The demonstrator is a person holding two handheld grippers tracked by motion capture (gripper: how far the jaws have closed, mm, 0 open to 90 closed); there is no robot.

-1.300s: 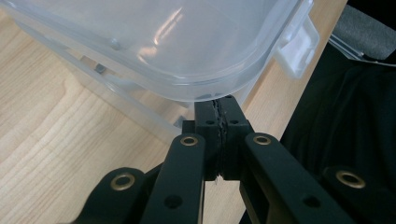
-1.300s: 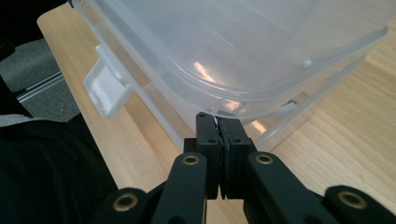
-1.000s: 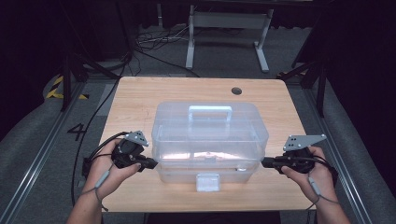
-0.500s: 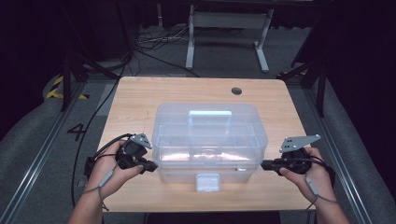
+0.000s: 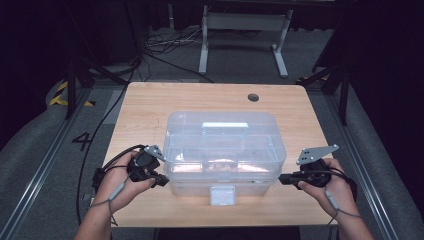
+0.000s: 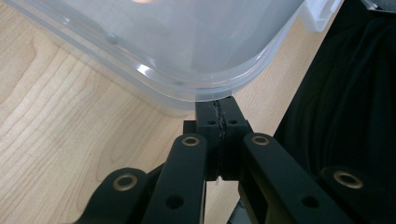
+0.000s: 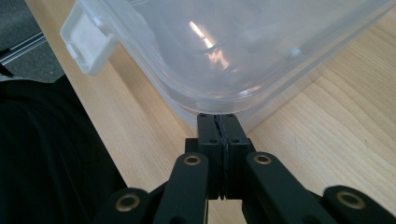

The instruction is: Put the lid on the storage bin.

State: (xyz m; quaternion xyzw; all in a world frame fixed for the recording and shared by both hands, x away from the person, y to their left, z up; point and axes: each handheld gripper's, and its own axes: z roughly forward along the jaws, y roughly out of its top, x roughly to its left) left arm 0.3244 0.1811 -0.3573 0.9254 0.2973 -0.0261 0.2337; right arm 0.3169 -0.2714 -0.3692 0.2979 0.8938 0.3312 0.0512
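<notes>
Bracing clear plastic bin point(image 5: 224, 150) from both sides. Left gripper point(image 5: 162, 181) fingers clenched, nothing between, tips tucked under lid rim at near-left corner point(image 6: 219, 105). Right gripper point(image 5: 283, 178) fingers clenched too, empty, tips under rim at near-right corner point(image 7: 218, 119). White latch point(image 5: 222, 195) on near face, looks fastened. Bin sits mid-counter point(image 5: 150, 107), handle point(image 5: 225, 126) flat on lid. Judged step: positioning to lift or pry lid. Next move likely needs latch released first, then even upward push from both sides.
</notes>
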